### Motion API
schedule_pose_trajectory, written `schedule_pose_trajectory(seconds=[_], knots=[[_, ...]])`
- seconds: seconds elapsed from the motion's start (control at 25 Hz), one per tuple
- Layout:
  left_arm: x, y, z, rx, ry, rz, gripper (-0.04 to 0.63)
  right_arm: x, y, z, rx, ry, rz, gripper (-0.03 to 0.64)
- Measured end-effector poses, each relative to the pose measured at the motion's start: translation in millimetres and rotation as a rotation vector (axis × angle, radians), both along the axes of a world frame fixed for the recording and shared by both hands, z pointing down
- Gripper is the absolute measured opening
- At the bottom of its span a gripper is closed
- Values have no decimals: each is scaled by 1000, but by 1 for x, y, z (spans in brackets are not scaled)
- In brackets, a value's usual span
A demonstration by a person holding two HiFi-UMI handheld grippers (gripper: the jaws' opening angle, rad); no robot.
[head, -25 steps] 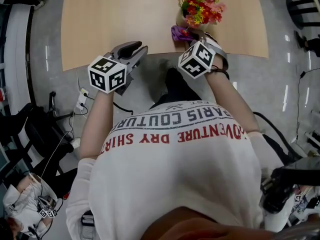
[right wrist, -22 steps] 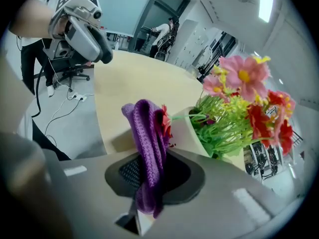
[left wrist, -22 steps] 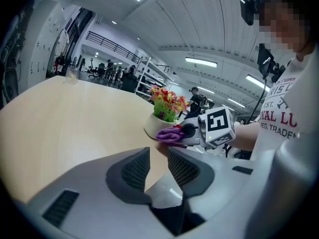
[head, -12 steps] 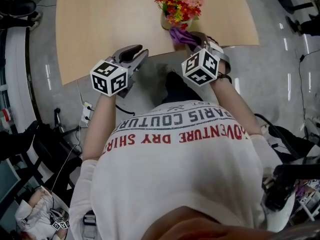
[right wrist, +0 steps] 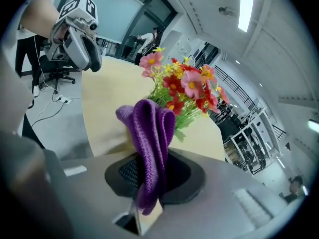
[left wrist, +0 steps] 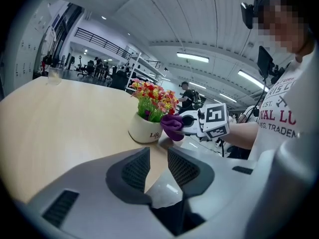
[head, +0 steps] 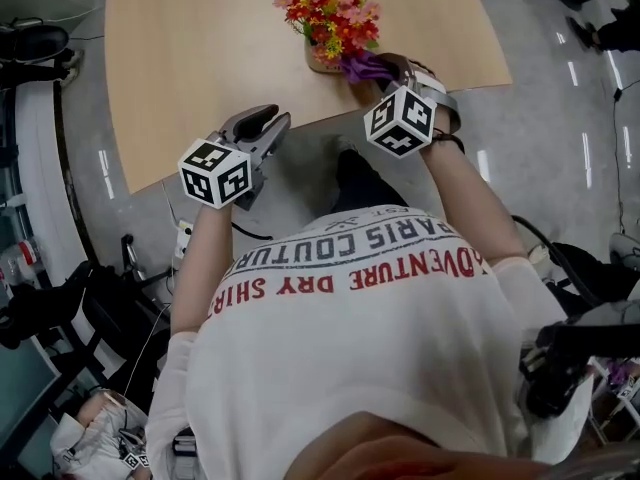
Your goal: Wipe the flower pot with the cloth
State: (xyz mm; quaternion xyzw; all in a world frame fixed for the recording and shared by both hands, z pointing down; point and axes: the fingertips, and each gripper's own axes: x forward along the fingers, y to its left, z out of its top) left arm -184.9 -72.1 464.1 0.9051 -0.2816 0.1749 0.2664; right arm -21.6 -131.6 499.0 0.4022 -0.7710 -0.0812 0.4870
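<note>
The flower pot (head: 321, 64) stands on the worktop (head: 200, 48) by the near edge. The cloth (head: 364, 65) is just right of it, and the left gripper (head: 262, 124) well to its left.

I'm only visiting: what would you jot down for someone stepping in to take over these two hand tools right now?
Right gripper: fingers shut on the purple cloth, held at the side of the flower pot; I can't tell whether it touches.
Left gripper: open, empty, over the near edge of the table, apart from the pot.
Done: cloth in hand and brought to the pot.
Left: wipe the pot all round.
</note>
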Motion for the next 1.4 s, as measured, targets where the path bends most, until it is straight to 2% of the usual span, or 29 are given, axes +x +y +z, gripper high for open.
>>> schedule_pose_trajectory(seconds=[0.52, 0.64, 0.72, 0.8, 0.92, 1.16, 1.24, 1.4], knots=[[15, -1, -6, -5, -12, 17, 95, -8, 18, 41, -152, 137, -134, 58], [15, 0, -6, -5, -17, 17, 95, -9, 21, 39, -149, 123, -137, 57], [16, 0, -4, -4, -19, 18, 95, -9, 25, 36, -153, 75, -130, 57], [17, -1, -2, 0, -19, 15, 95, -9, 31, 30, -184, -34, -104, 58], [22, -6, -2, 7, 9, 2, 95, -7, 36, 16, -252, -294, -24, 57], [35, -15, -18, 61, -6, 1, 95, 14, 25, -39, -375, -982, 218, 57], [38, -24, -17, 74, -26, 2, 95, 24, 9, -44, -424, -1180, 307, 57], [45, -46, -11, 72, -45, -3, 95, 32, -19, -35, -540, -1447, 397, 58]])
